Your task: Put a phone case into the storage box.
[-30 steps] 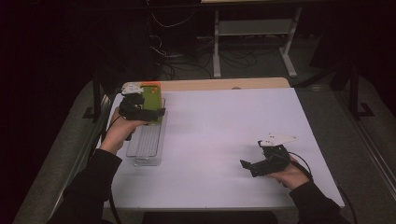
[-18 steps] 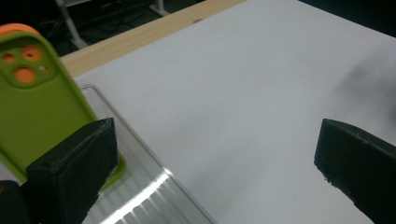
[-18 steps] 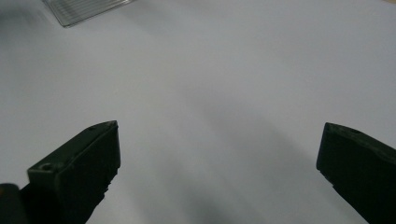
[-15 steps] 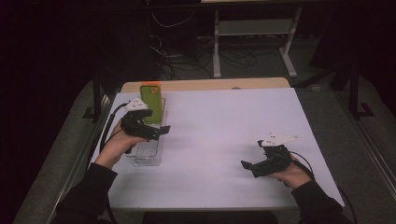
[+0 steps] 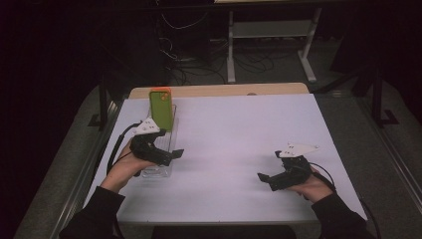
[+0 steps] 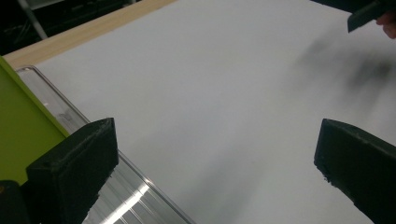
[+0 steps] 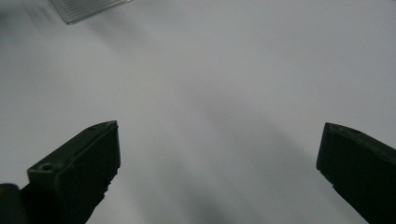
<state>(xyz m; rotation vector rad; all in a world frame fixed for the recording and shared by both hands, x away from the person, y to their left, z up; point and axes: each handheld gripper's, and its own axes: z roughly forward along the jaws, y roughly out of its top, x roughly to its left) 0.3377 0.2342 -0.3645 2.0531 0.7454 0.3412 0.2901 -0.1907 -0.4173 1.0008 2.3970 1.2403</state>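
Looking down from the high view, your left gripper (image 5: 166, 155) hovers over the clear tray (image 5: 158, 169) by the table's (image 5: 239, 129) left edge, the green case (image 5: 161, 108) at the tray's far end. Your left gripper view shows its jaws wide apart and empty. Your right gripper (image 7: 219, 172) gapes empty too.

1. The clear tray (image 5: 160, 169) is a long, narrow box of transparent plastic with ribbed walls; it lies flat near the left edge of the white table (image 5: 239, 134), its long side running away from the person; its near end is partly hidden in the high view.
2. The green block (image 5: 161, 107) is a flat, lime-green slab with an orange top edge; it stands upright at the tray's far end, apparently inside it.
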